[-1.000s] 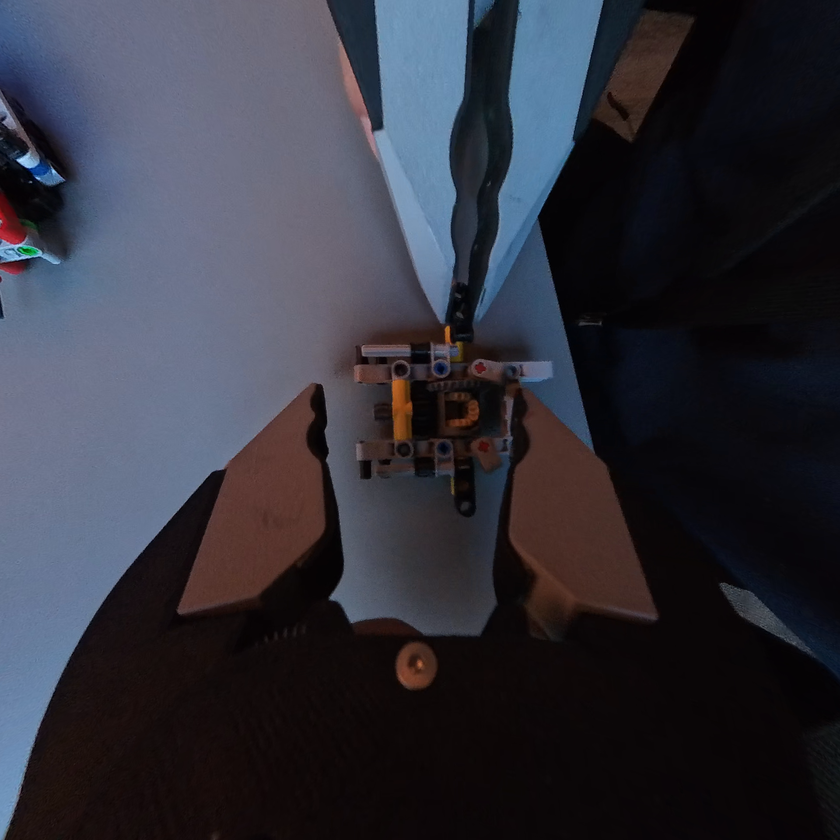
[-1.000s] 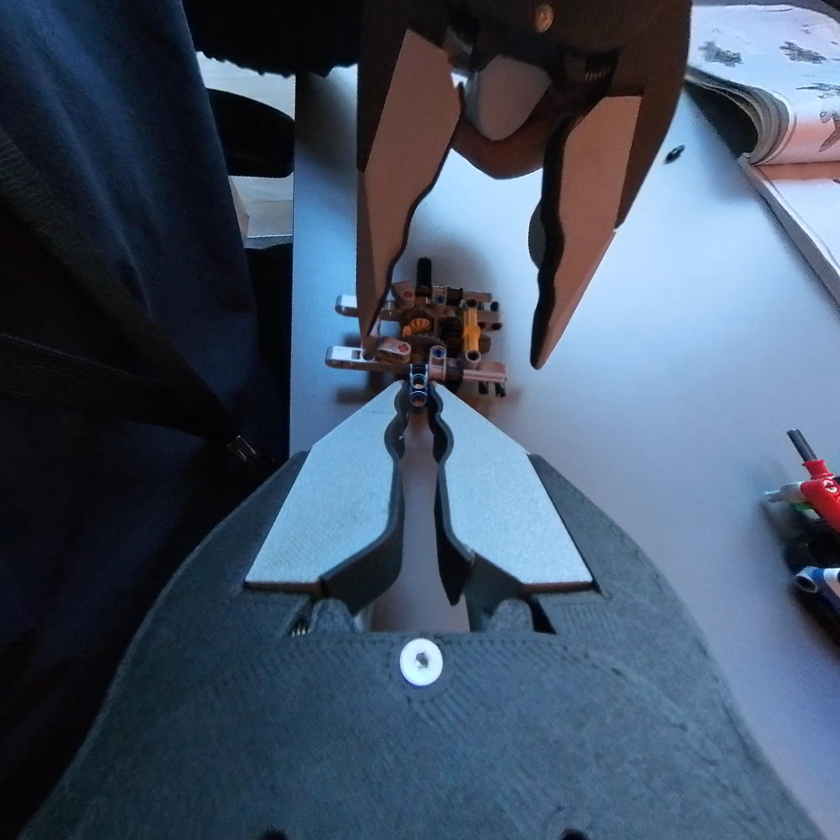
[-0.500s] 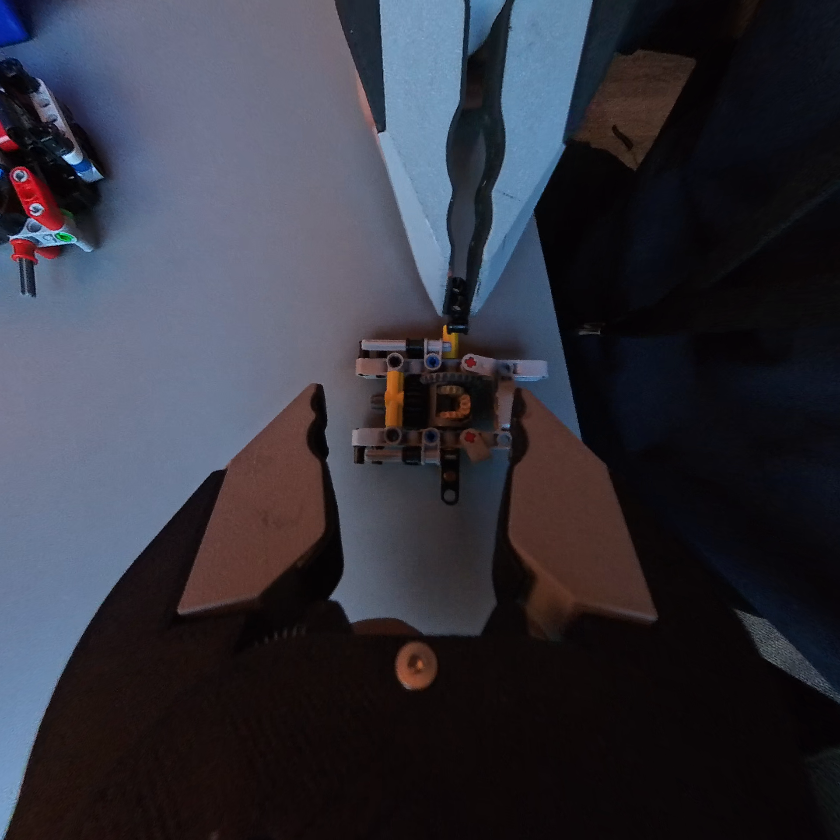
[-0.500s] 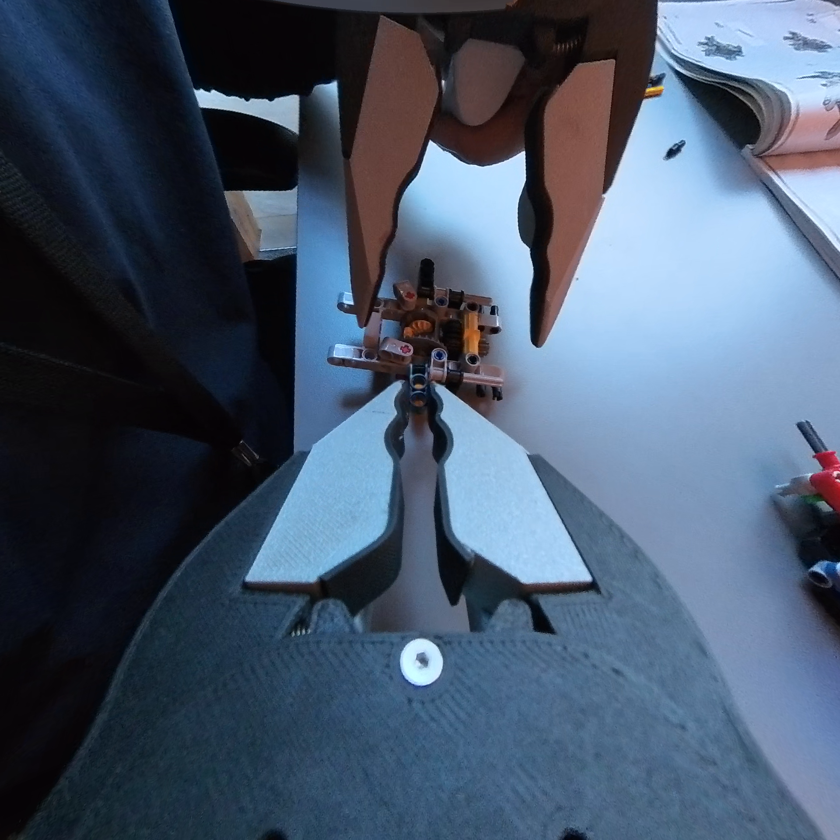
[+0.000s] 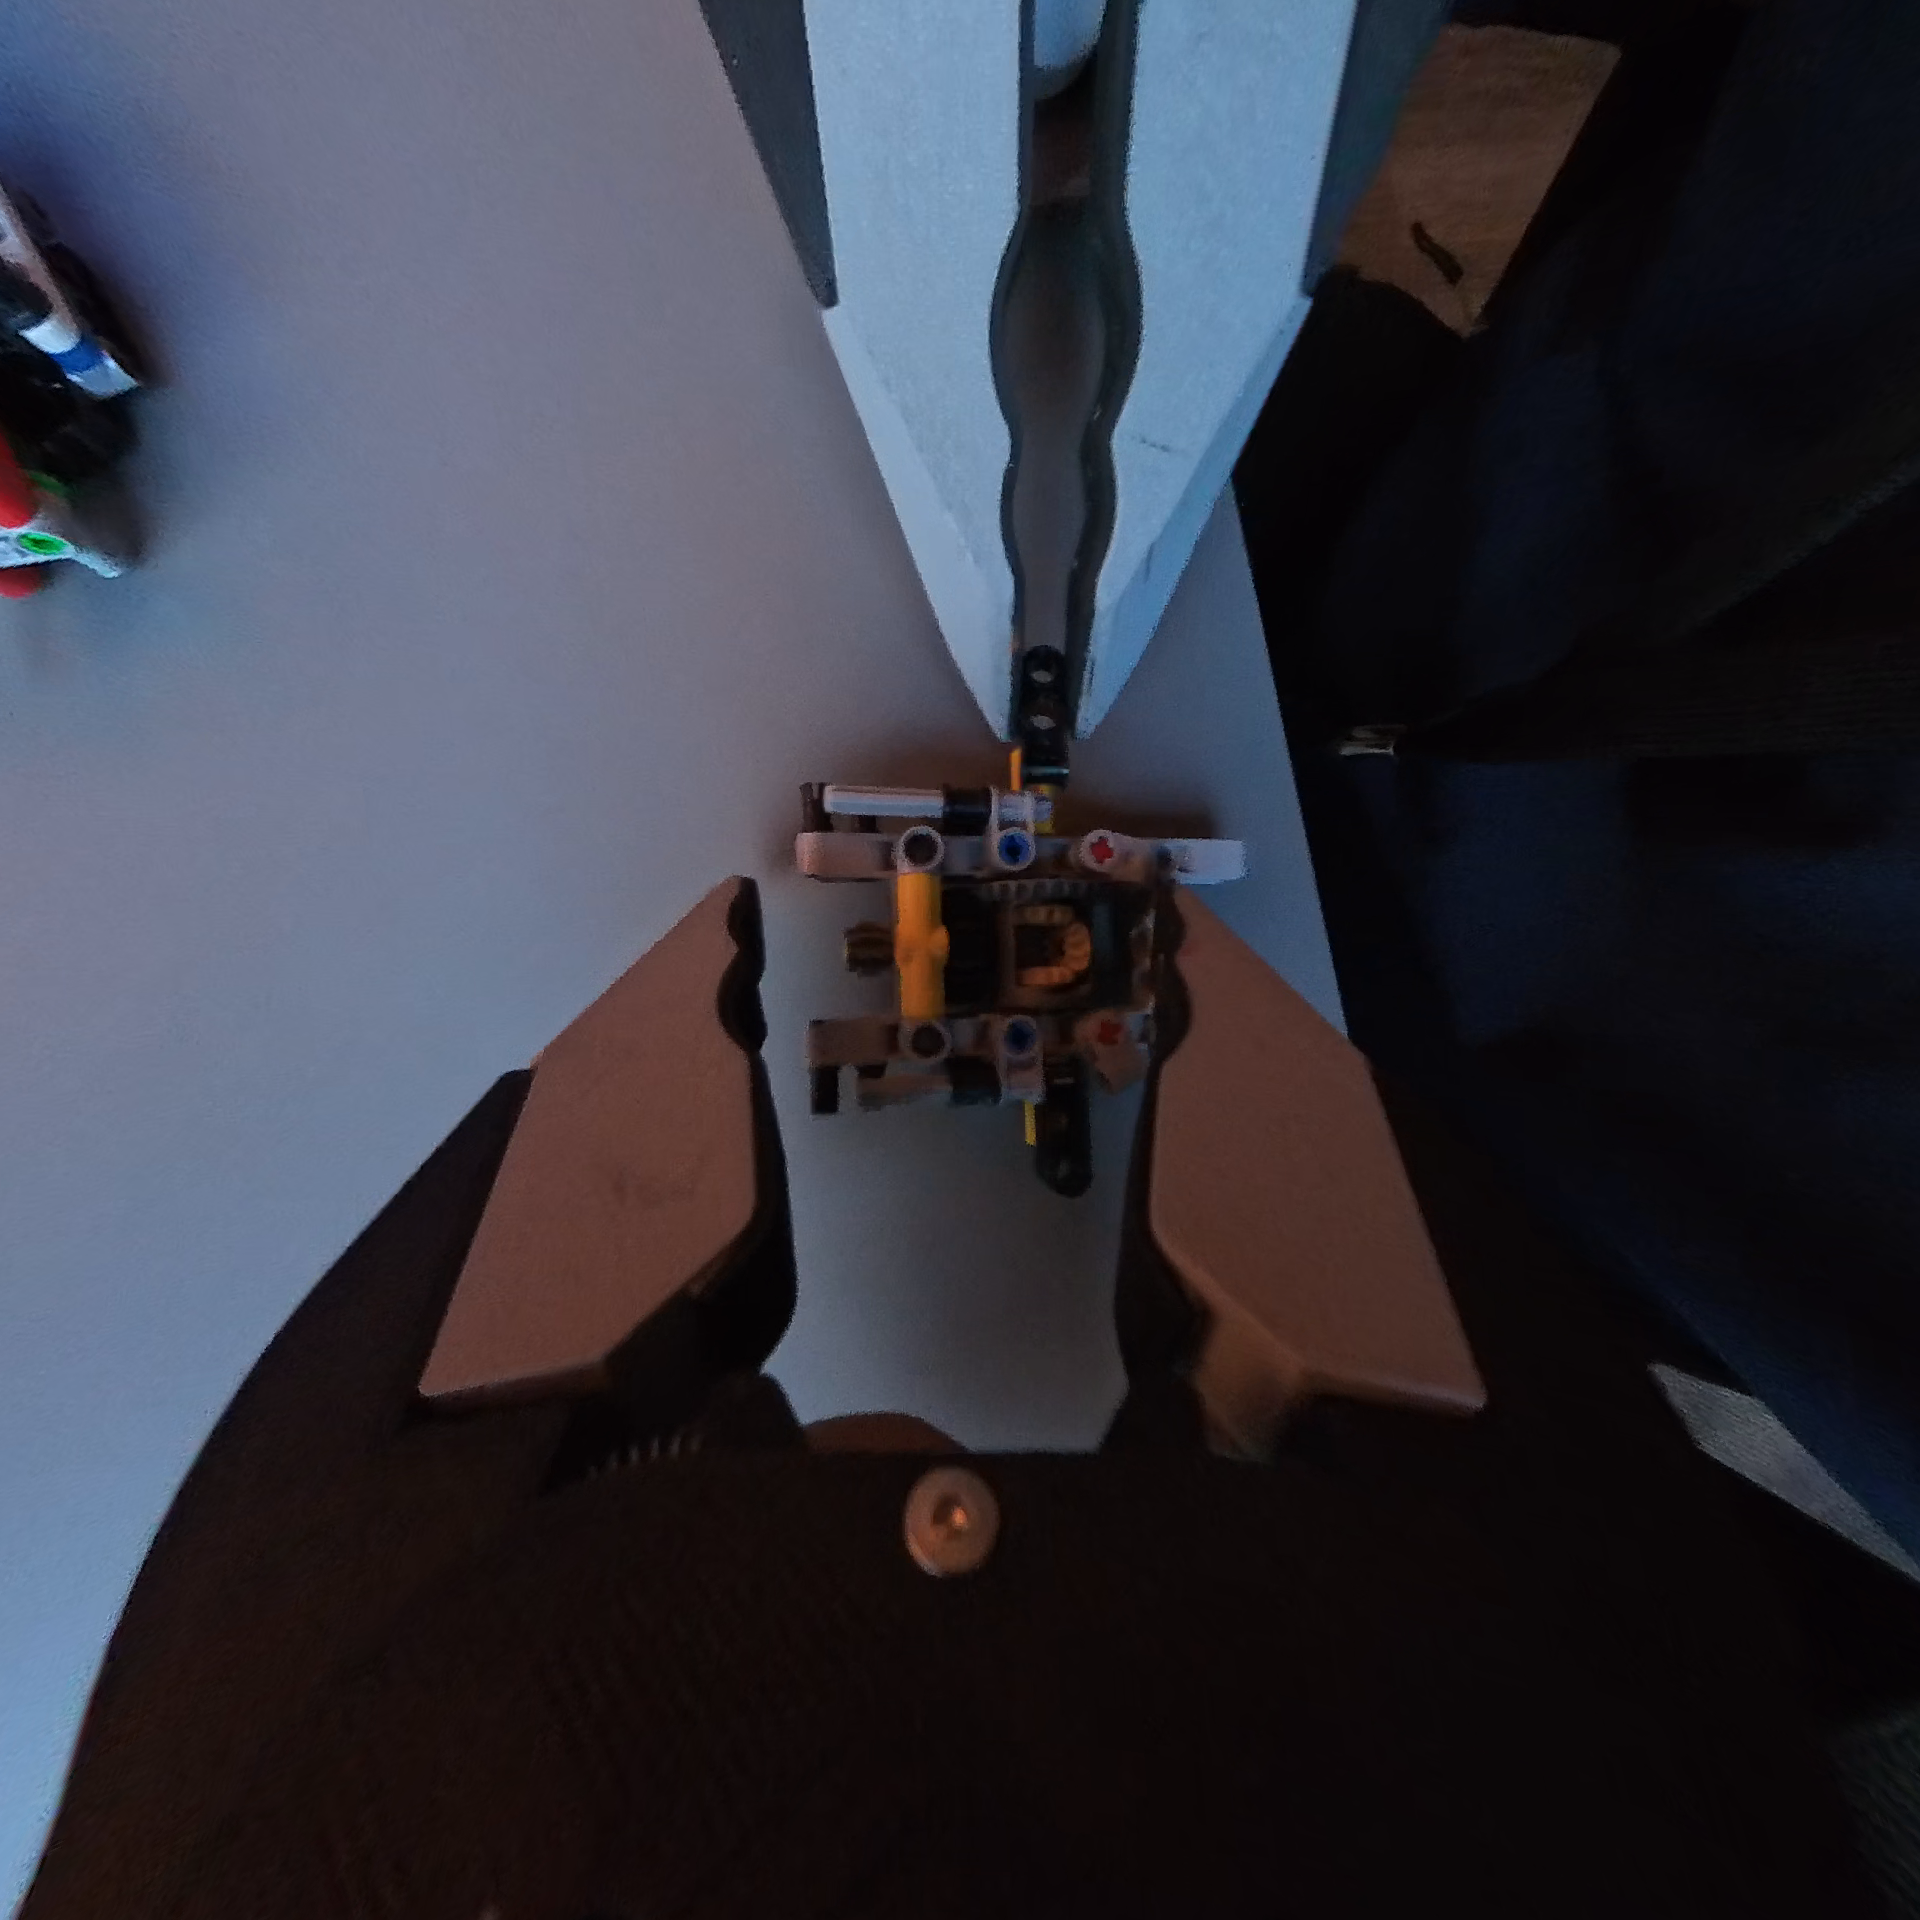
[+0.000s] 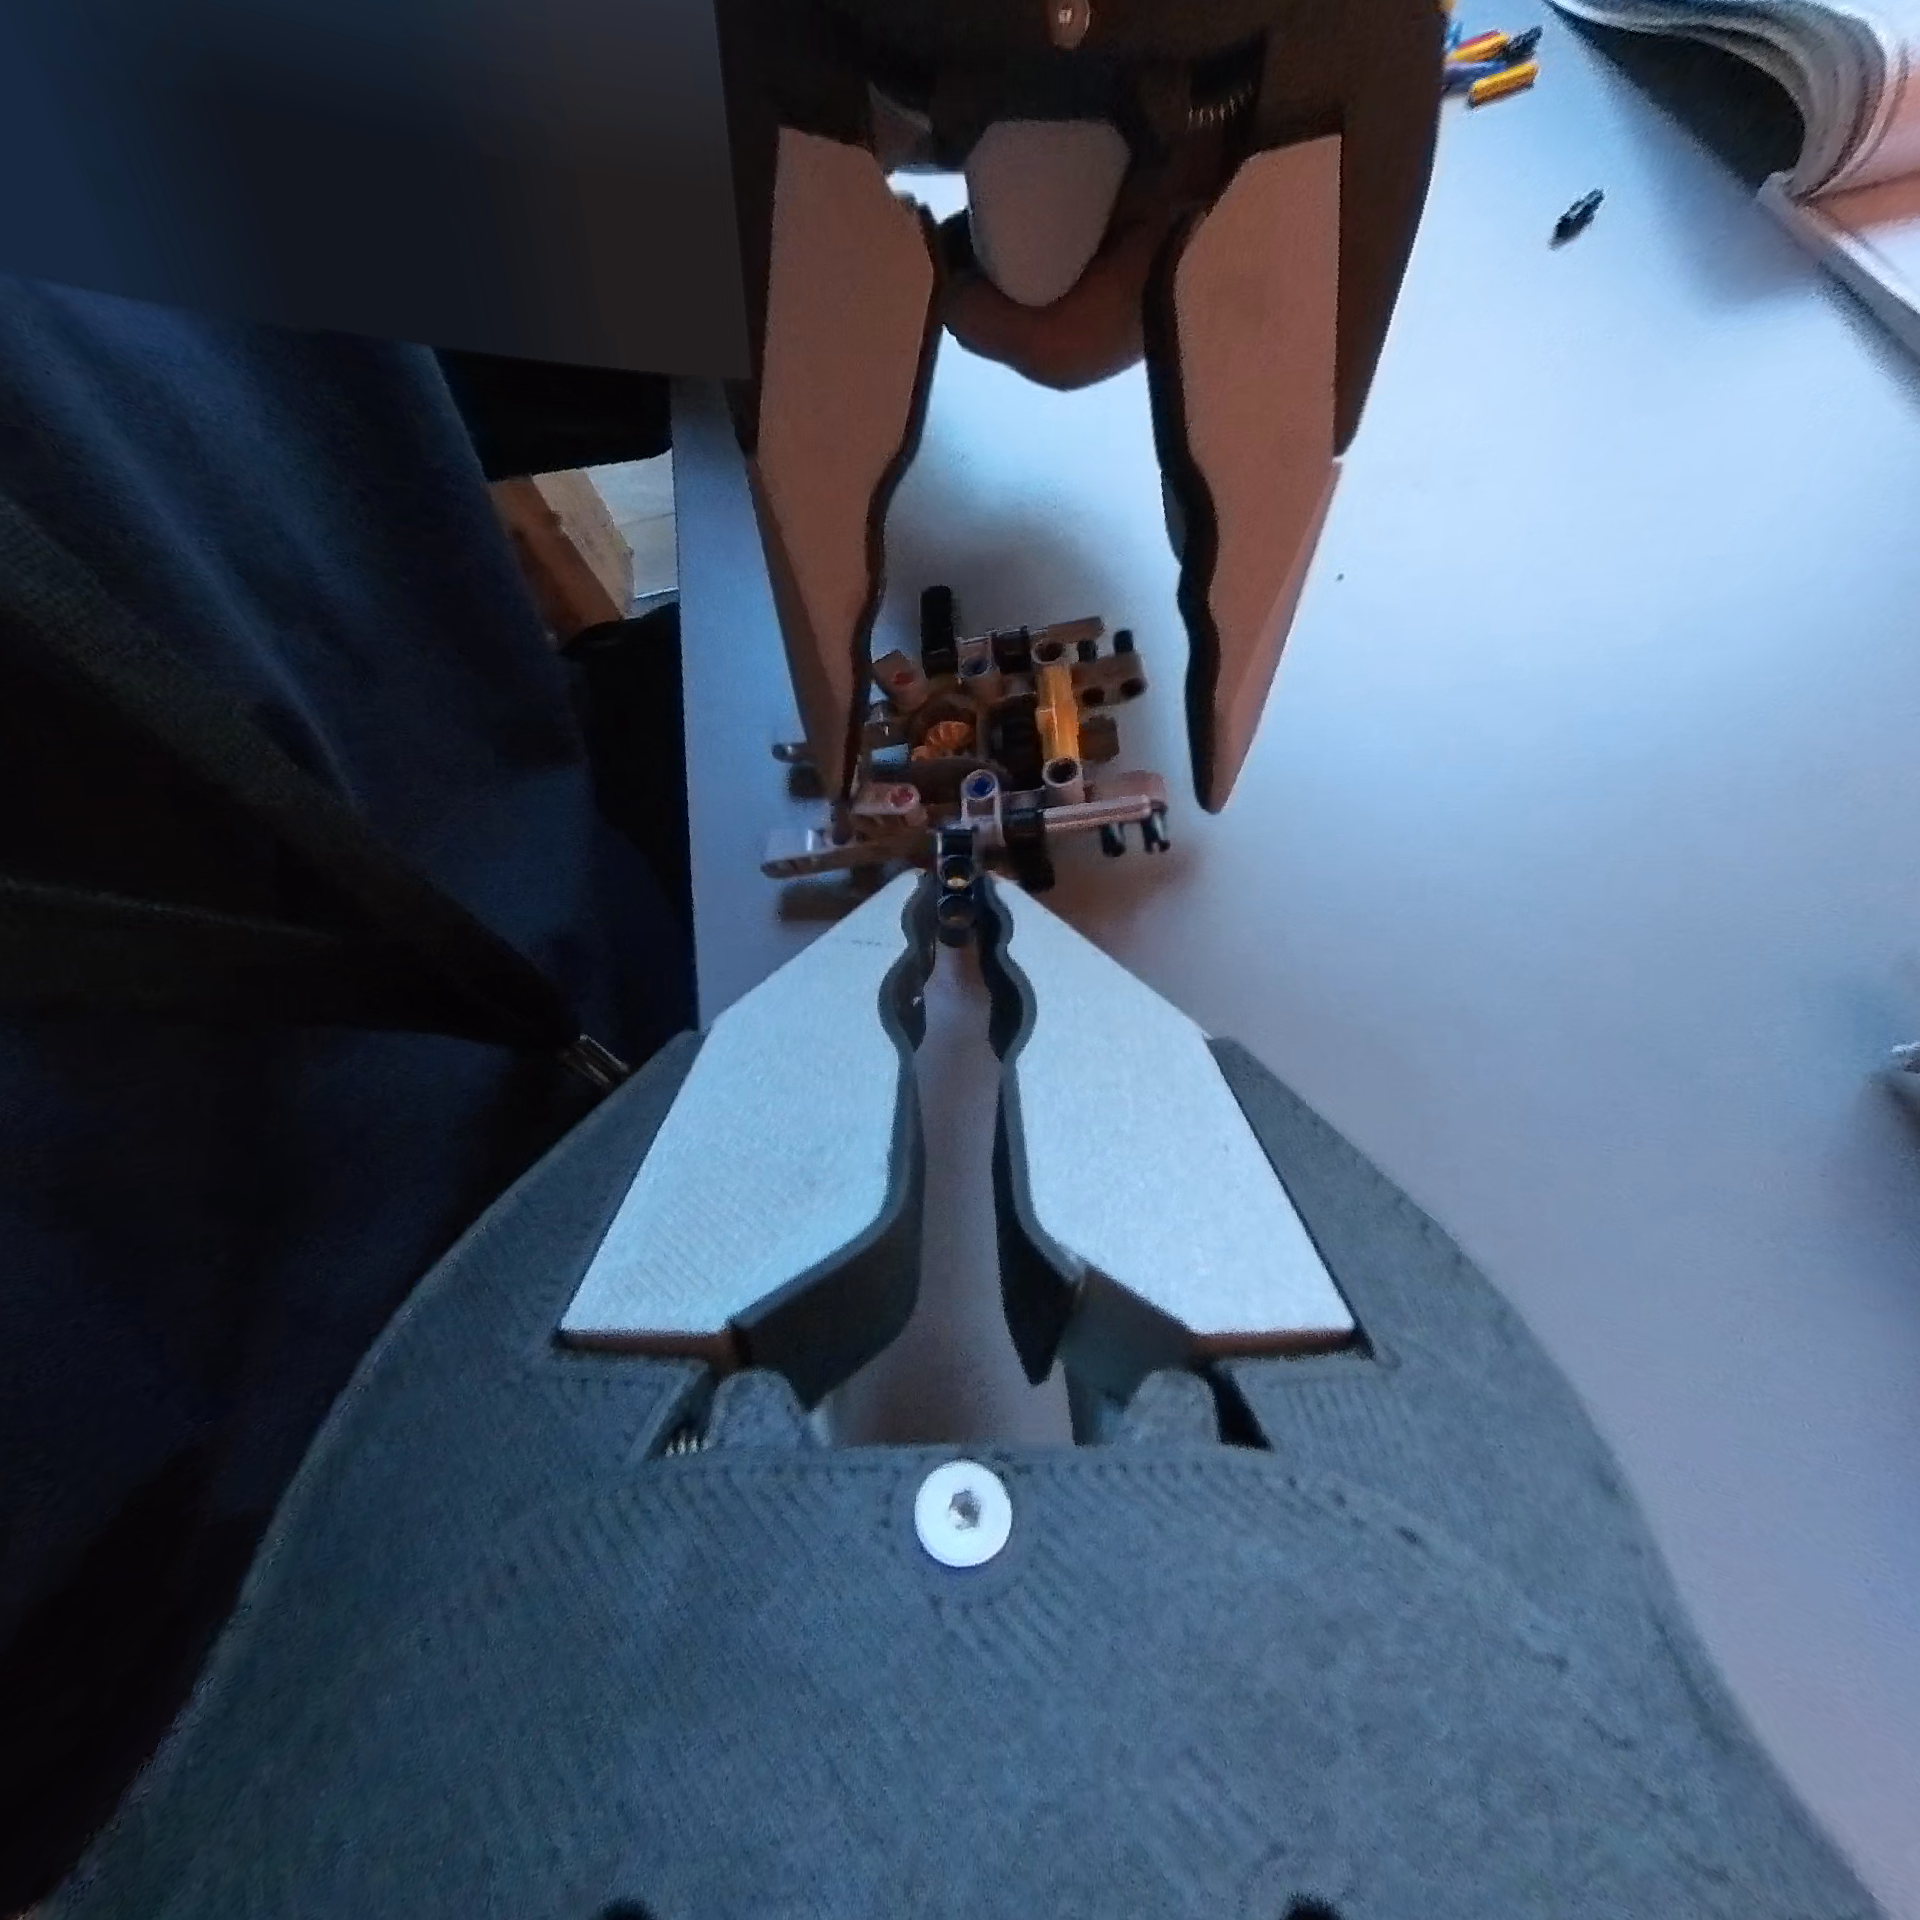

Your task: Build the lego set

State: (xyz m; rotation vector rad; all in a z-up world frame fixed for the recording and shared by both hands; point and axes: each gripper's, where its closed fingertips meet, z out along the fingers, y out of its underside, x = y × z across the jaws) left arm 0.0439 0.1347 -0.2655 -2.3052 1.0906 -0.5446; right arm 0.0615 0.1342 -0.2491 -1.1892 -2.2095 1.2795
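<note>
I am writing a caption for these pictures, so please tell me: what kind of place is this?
Probably a desk or hobby workbench indoors. A small toy-brick gear assembly lies on a plain white tabletop, loose building pieces are scattered farther off, and an open booklet lies at the table's edge.

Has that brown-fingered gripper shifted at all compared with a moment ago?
Yes. In the right wrist view the left gripper has dropped lower, its fingers now straddling the brick assembly on the table.
</note>
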